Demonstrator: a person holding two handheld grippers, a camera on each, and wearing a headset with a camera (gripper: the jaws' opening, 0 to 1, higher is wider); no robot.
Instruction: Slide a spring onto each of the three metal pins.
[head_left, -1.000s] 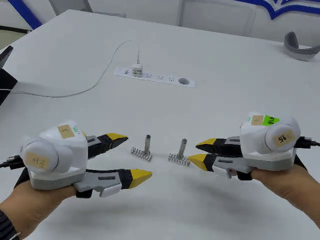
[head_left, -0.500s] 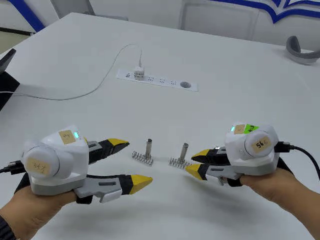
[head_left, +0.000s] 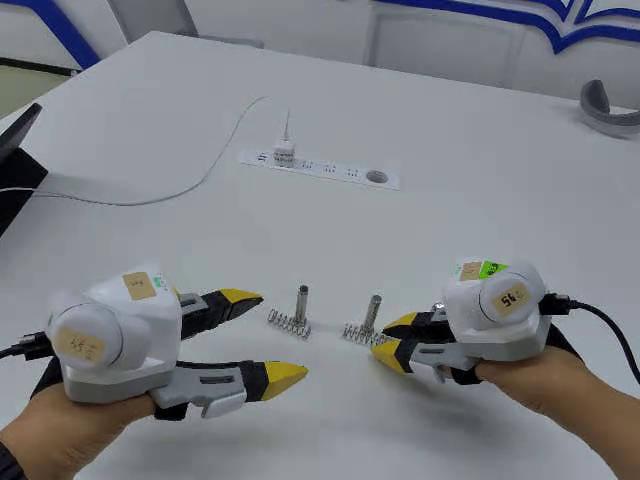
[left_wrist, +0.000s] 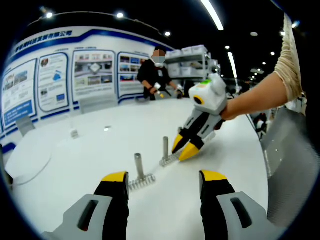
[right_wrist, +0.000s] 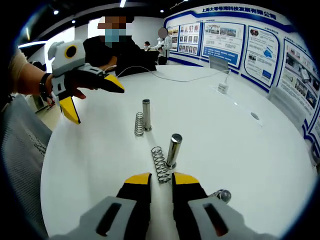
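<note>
Your left gripper (head_left: 270, 335) gapes wide above the smooth white table (head_left: 450, 200). Your right gripper (head_left: 392, 338) is narrowed to a slit, holding nothing, with its yellow tips at a coiled wire spring (right_wrist: 159, 164). That spring lies flat against 1 shiny cylindrical pin (right_wrist: 173, 149), and a 2nd spring (right_wrist: 139, 123) lies beside the other upright pin (right_wrist: 146, 114).

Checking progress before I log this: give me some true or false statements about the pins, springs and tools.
1. The left pin and right pin stand upright. True.
2. A spring is already on each pin. False: the left spring and right spring lie on the table beside them.
3. The left tool is open and empty. True.
4. The right tool grips a spring. False: the right spring lies loose at its tips.
</note>
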